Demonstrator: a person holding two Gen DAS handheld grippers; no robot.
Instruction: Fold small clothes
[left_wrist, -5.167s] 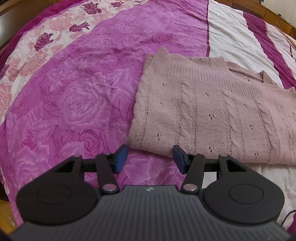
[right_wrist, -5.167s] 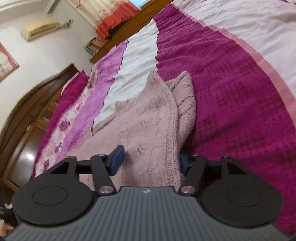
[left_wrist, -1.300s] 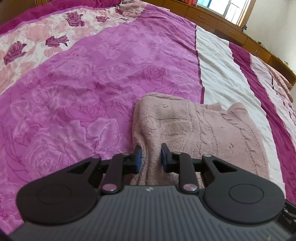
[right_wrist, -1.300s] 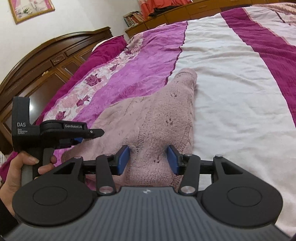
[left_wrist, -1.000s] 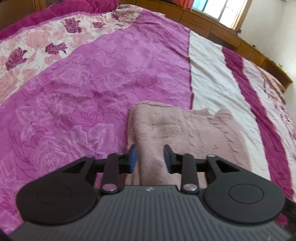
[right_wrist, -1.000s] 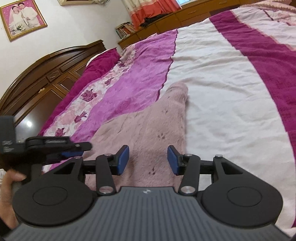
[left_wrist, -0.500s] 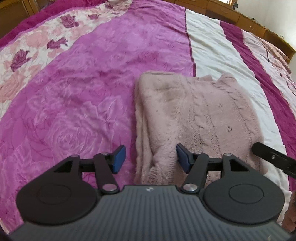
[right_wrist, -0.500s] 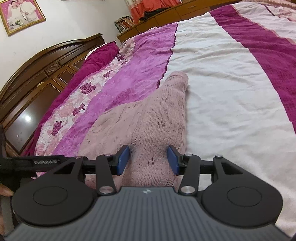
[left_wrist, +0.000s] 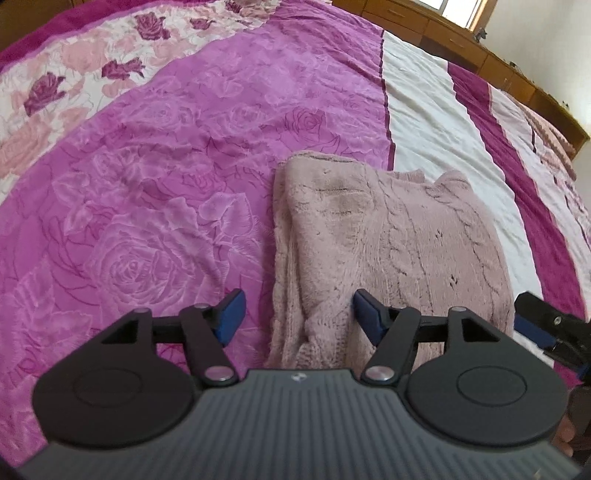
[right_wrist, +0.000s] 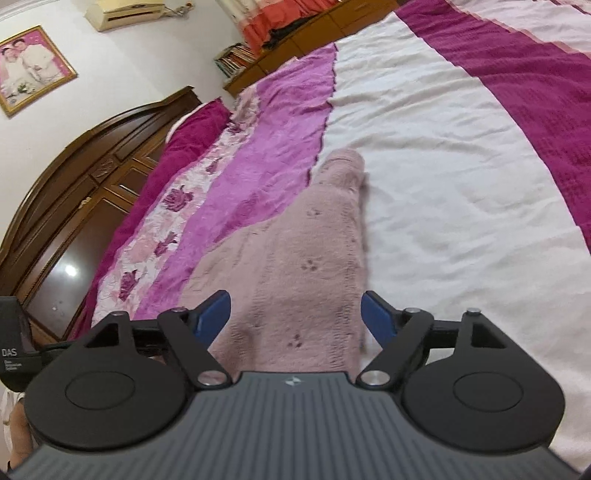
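Note:
A dusty-pink cable-knit sweater (left_wrist: 388, 236) lies folded on the bed, across the seam between the purple and white stripes. My left gripper (left_wrist: 297, 314) is open and empty, its fingers apart just above the sweater's near left edge. My right gripper (right_wrist: 295, 314) is open and empty, above the sweater's (right_wrist: 295, 266) near right edge. The right gripper's blue-padded tip also shows in the left wrist view (left_wrist: 532, 325) at the sweater's right side.
The bedspread has a purple rose-pattern stripe (left_wrist: 166, 184), a white stripe (right_wrist: 443, 184) and magenta stripes (right_wrist: 517, 66). A dark wooden headboard (right_wrist: 74, 192) stands to the left. Wooden cabinets (left_wrist: 461, 48) line the far side.
Both grippers have opened wider and let go of the sweater, which now lies folded on the bed. The right gripper opened most in the last half second.

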